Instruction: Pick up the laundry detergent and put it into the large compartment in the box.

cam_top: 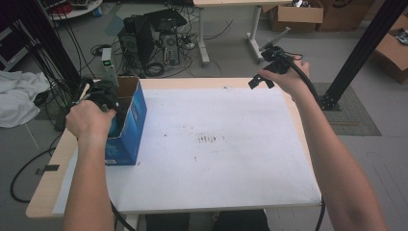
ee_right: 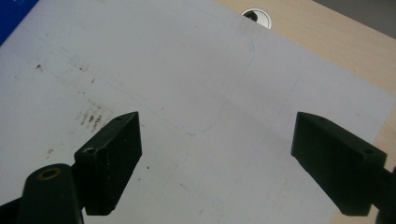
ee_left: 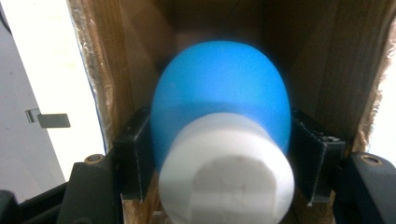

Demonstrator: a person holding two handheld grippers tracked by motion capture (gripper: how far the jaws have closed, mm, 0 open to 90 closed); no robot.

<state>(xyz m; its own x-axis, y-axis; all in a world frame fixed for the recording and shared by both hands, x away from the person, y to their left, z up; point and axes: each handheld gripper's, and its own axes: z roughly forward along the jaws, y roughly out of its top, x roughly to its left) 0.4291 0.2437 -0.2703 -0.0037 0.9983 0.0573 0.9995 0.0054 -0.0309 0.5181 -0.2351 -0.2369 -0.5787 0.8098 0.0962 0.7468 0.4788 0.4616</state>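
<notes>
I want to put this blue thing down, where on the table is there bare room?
The white sheet is bare from the blue box across to the right gripper, marked only by smudges. It is crowded at the left edge, where the left gripper holds the blue object inside the box.

Grey-floored workroom around a light wooden bench (cam_top: pixel 163 83) covered by a white sheet (cam_top: pixel 211 144).

Beyond the bench's far edge stand black computer towers (cam_top: pixel 144 41) amid tangled cables (cam_top: pixel 154 67) — behind them, a white-legged table (cam_top: pixel 226 19). Cardboard boxes (cam_top: pixel 296 14) sit at the far right, a black diagonal frame beam (cam_top: pixel 365 48) crosses that side, and white cloth (cam_top: pixel 17 96) lies heaped at left — lighting even, soft.
</notes>
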